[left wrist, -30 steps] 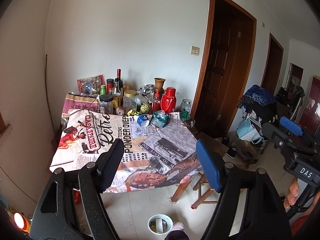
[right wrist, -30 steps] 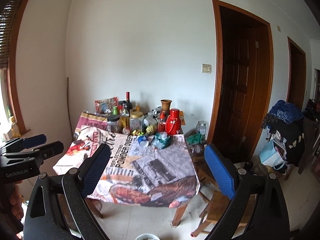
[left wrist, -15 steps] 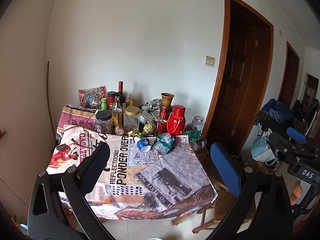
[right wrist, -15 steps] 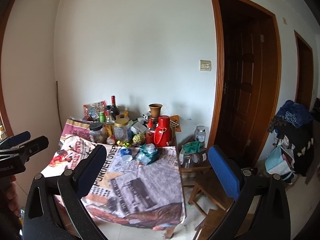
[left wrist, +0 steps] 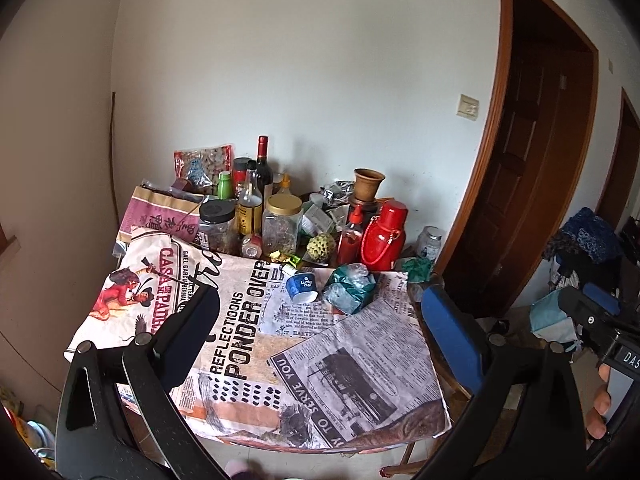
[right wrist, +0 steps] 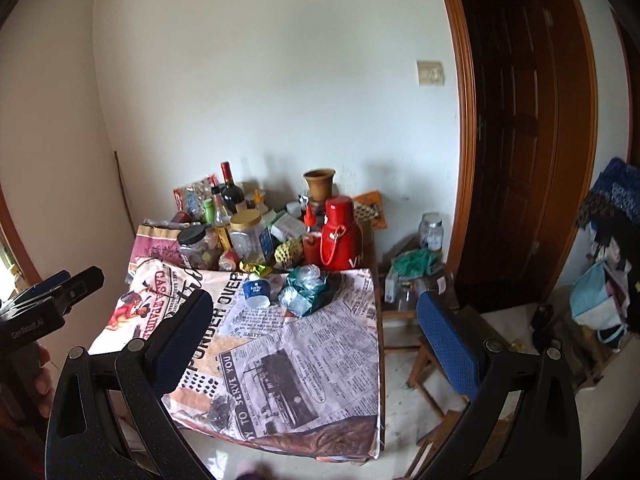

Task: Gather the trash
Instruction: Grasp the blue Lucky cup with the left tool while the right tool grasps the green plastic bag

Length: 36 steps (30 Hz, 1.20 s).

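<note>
- While you hold both tools up in front of the table, your left gripper [left wrist: 320, 328] has its fingers spread wide with nothing between them, and your right gripper [right wrist: 316, 324] is spread wide and empty too.
- The table itself is covered by a printed newspaper-style cloth [left wrist: 348, 364] with big "PONDER OVER" lettering; the near half of it is bare cloth.
- The trash sits about mid-table: a small blue-and-white paper cup lying on its side [left wrist: 302, 286], and just beside it on the right a crumpled wad of green and clear plastic [left wrist: 350, 286]. Both are well apart from your fingertips.
- There's also a little yellow-green candy wrapper [left wrist: 285, 257] just behind the cup, near the jars.
- The back of the table against the white wall is packed: a red thermos flask with a handle [left wrist: 385, 236], a red squeeze sauce bottle [left wrist: 351, 236], a gold-lidded clear jar [left wrist: 283, 224], a black-lidded clear jar [left wrist: 218, 226], a dark wine bottle with red foil top [left wrist: 263, 164] and a brown clay pot [left wrist: 369, 184].
- Room-wise, you've got a dark brown wooden door in a wooden frame [right wrist: 520, 140] to the right, a beige wall switch [right wrist: 430, 73] next to it, and a pale tiled floor [right wrist: 404, 408].
- A low wooden stool [right wrist: 404, 304] stands just beside the table's right edge, holding green plastic and a glass jar.
</note>
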{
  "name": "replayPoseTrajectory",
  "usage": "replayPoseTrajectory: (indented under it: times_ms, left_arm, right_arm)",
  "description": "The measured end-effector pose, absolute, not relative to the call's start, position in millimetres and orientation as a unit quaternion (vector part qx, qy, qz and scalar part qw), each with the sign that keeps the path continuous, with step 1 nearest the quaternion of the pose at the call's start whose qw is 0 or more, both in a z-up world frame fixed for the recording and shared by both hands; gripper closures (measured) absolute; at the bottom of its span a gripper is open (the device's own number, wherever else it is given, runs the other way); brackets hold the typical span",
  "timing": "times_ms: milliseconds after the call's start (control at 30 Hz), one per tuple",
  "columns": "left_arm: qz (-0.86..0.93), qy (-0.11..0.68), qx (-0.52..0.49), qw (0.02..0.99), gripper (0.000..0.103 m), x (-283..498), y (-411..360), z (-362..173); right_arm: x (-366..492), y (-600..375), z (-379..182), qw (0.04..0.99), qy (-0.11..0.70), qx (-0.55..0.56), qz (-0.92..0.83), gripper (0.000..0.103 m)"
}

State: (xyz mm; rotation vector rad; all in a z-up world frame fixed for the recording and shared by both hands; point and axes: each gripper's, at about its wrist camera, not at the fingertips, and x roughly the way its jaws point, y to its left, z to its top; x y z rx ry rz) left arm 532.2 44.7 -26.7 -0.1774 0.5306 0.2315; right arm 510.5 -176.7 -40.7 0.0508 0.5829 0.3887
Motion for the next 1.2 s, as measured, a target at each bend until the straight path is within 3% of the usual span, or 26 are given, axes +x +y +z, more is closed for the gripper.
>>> replayPoseTrajectory:
  times_ms: [533,967,1200]
  left_arm:
    - [0.076,0.306,-0.090,0.945,0.001,685,155,-70]
    - [0.054,0.413,-0.087,0.905,0.001,790,216,-153]
    - [0.021,0.477,-0.106,0.872,0.001,820,218,-203]
  right_arm:
    - [653,-93,-113,0.904,0.394,0.051,0.155,0.002]
    - [785,-32,-242,0.845,0.522,0.043,0.111,0.003]
    - [820,-34,-295,0.808,0.576,0.084,0.098,0.014]
